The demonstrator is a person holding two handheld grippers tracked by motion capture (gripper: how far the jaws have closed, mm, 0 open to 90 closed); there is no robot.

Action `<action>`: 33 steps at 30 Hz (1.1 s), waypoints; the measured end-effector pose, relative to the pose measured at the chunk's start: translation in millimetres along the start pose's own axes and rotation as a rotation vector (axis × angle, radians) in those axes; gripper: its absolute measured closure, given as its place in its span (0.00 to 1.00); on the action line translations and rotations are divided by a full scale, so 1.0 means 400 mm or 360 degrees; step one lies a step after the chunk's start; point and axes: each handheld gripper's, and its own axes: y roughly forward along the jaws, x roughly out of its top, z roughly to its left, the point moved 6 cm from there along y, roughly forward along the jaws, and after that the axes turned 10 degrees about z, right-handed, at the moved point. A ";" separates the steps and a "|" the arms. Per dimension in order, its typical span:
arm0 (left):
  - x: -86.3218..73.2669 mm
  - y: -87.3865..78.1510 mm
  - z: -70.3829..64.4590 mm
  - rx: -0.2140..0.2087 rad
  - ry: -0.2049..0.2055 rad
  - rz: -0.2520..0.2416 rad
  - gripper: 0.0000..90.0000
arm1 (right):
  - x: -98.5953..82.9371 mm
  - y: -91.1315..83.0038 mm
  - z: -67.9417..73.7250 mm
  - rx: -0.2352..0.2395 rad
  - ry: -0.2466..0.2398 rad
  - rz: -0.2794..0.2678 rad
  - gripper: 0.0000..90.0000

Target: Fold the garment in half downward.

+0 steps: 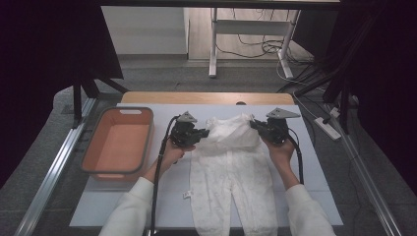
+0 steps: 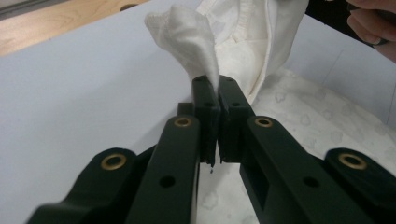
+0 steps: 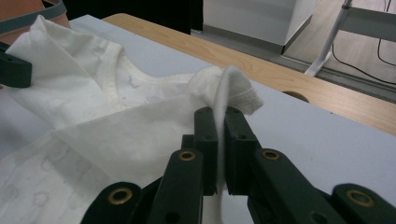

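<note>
One white baby garment point(image 1: 231, 172) is laid on the white table surface point(image 1: 305, 162), its two legs pointing toward the person and its upper part raised off the surface between two grippers. The cloth is thin and soft, with a faint printed pattern and a stitched hem at the neckline; a small tag point(image 1: 187, 194) is seen at its left edge.

The left gripper point(image 1: 202, 132) is held at the garment's upper left corner. In the left gripper view its two black jaws are seen pressed almost together, a bunched fold of the white cloth point(image 2: 187, 42) being pinched between them and standing up above the tips. The right gripper point(image 1: 254, 124) is held at the upper right corner; in the right gripper view its jaws are likewise closed on a thin doubled edge of the fabric point(image 3: 224, 88), which is squeezed flat in the narrow slot between them. Each gripper is made of matte black plastic with brass-coloured rivets, and one grey three-cornered plate is carried on top of each.

One orange rectangular basin point(image 1: 118, 142) with a grey rim and rounded corners is placed to the left of the garment, well apart from it. A strip of bare wood point(image 1: 206, 97) is seen at the table's far edge. Beyond the table, a white-legged desk frame point(image 1: 214, 44) and loose cables point(image 1: 255, 46) are found on the floor, and a power strip point(image 1: 327, 127) is lying at the right.
</note>
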 end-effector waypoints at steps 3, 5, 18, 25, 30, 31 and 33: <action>-0.003 -0.002 -0.001 -0.0001 -0.0004 -0.0002 0.96 | -0.009 -0.004 0.005 0.0004 0.0001 0.0001 0.94; -0.006 0.000 -0.001 0.0001 -0.0005 0.0004 0.96 | -0.016 -0.007 0.006 0.0005 0.0003 -0.0001 0.94; -0.020 -0.001 0.004 0.0000 -0.0042 0.0000 0.96 | -0.030 -0.018 0.007 0.0038 -0.0007 0.0004 0.94; -0.024 0.001 0.006 -0.0003 -0.0048 0.0007 0.96 | -0.032 -0.021 0.011 0.0051 -0.0005 0.0016 0.94; -0.026 0.000 0.007 -0.0005 -0.0055 0.0006 0.96 | -0.036 -0.018 0.010 0.0058 -0.0003 0.0025 0.94; -0.026 0.000 0.007 -0.0004 -0.0055 0.0004 0.96 | -0.037 -0.017 0.010 0.0060 -0.0001 0.0025 0.94; -0.027 -0.002 0.005 -0.0004 -0.0056 0.0003 0.96 | -0.038 -0.018 0.011 0.0061 0.0001 0.0027 0.94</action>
